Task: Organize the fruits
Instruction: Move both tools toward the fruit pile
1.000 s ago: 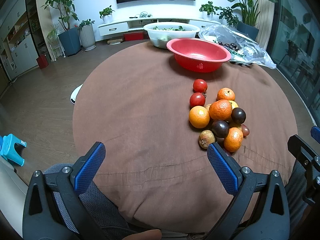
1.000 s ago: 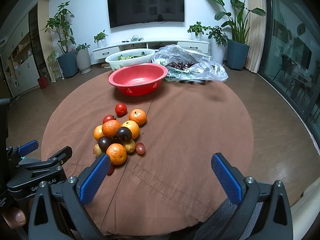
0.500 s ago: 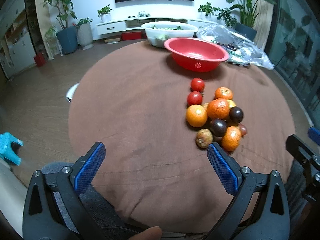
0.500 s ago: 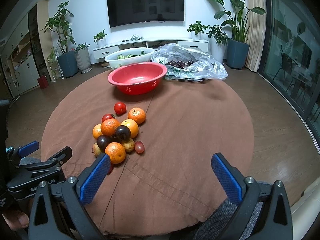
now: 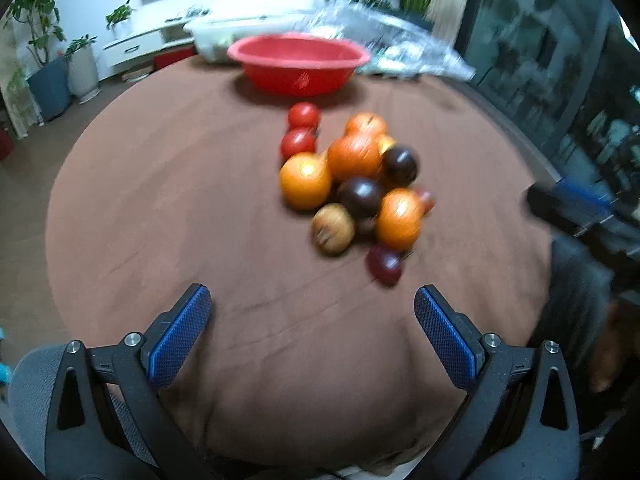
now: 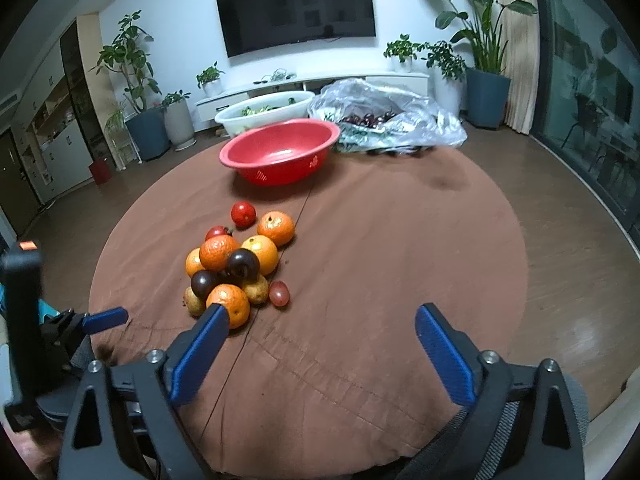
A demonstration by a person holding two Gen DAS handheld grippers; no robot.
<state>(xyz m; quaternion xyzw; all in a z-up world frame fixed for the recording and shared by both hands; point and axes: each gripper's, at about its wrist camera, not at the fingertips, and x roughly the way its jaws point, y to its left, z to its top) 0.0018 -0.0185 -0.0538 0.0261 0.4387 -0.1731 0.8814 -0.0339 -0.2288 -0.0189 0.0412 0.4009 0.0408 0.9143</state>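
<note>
Fruit pile (image 5: 352, 184) lies ahead of the wide, empty left claw (image 5: 312, 316); right claw (image 6: 320, 336) wide too

- A heap of fruit (image 6: 236, 264) lies on the round table (image 6: 400, 280), left of its middle in the right wrist view.
- A bowl (image 6: 280, 152) stands on the table beyond the heap, near the far edge.
- A tub (image 6: 264, 110) sits just behind the bowl, slightly to the left.
- A plastic bag (image 6: 392, 120) lies right of the tub and bowl, at the far edge.
- A television (image 6: 296, 8) hangs on the far wall, above a low cabinet (image 6: 312, 80).
- Potted plants (image 6: 480, 56) stand at both ends of the cabinet.
</note>
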